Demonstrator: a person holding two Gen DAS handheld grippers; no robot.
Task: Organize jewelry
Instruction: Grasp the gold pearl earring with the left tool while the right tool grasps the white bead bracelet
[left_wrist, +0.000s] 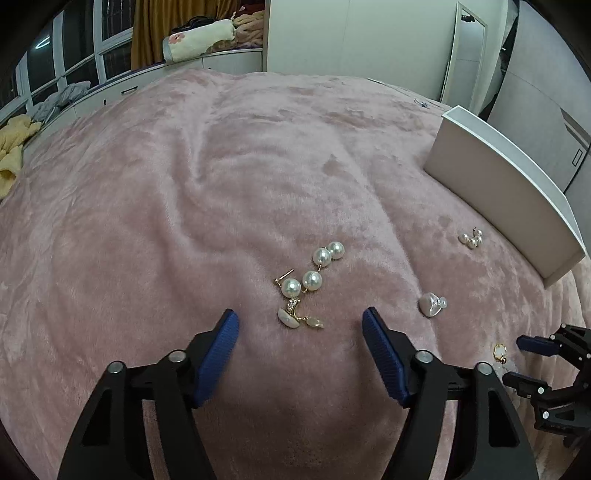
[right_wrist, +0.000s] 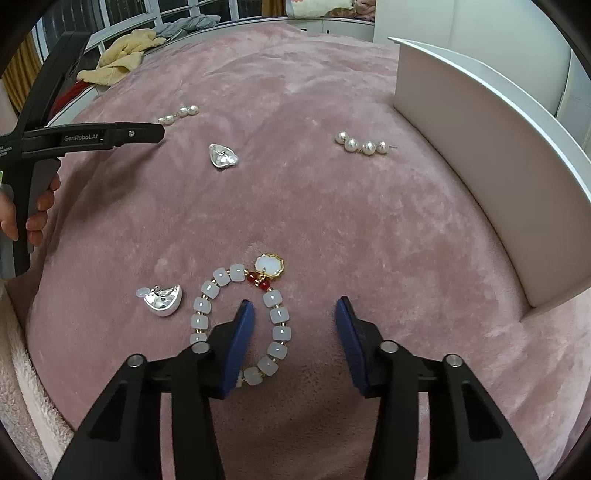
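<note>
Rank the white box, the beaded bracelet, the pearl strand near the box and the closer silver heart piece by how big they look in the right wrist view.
1. white box
2. beaded bracelet
3. pearl strand and silver heart piece: they look alike in size, and the heart lies nearer the camera, so I won't rank them.

— What covers the bed?
— A pink plush blanket (left_wrist: 184, 206), rumpled in soft folds.
— And behind it?
— A rolled floral quilt (left_wrist: 199, 38) on the white cabinet ledge (left_wrist: 229, 61), a yellow towel (right_wrist: 118, 55) by the windows (left_wrist: 74, 55), and a tall mirror (left_wrist: 467, 51).
</note>
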